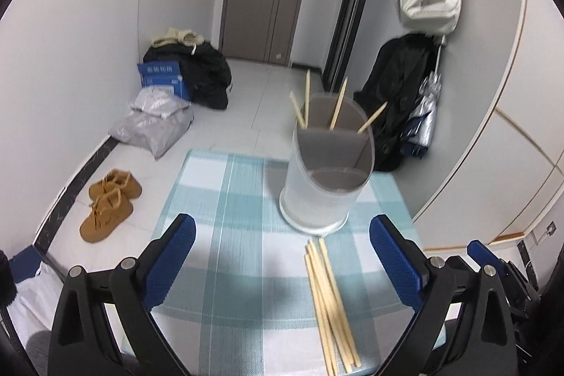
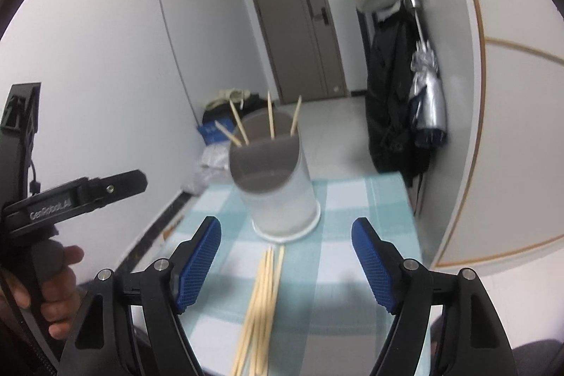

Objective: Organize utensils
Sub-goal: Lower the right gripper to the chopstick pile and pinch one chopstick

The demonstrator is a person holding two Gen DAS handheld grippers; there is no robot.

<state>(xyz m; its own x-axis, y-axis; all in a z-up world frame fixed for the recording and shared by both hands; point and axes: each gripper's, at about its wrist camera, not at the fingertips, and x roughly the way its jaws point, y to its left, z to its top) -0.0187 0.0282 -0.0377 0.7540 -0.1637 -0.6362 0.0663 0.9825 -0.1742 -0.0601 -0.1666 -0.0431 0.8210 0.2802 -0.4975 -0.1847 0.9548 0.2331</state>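
Beside the holder [image 1: 326, 178], loose chopsticks [image 2: 262, 298] lie ready; both the left gripper [image 1: 282, 265] and right gripper [image 2: 285, 265] hang spread, empty.

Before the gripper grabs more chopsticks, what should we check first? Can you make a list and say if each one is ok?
1. Left gripper open with nothing between its fingers: ok.
2. Right gripper open and holding nothing: ok.
3. Loose chopsticks lie bunched on the checked cloth, just in front of the holder and in plain view: ok.
4. Holder stands upright on the cloth: ok.
5. Room left in the holder: four chopsticks already stand in its back section and the front section looks empty: ok.
6. Loose chopsticks easy to take one at a time: they overlap each other: not ok.
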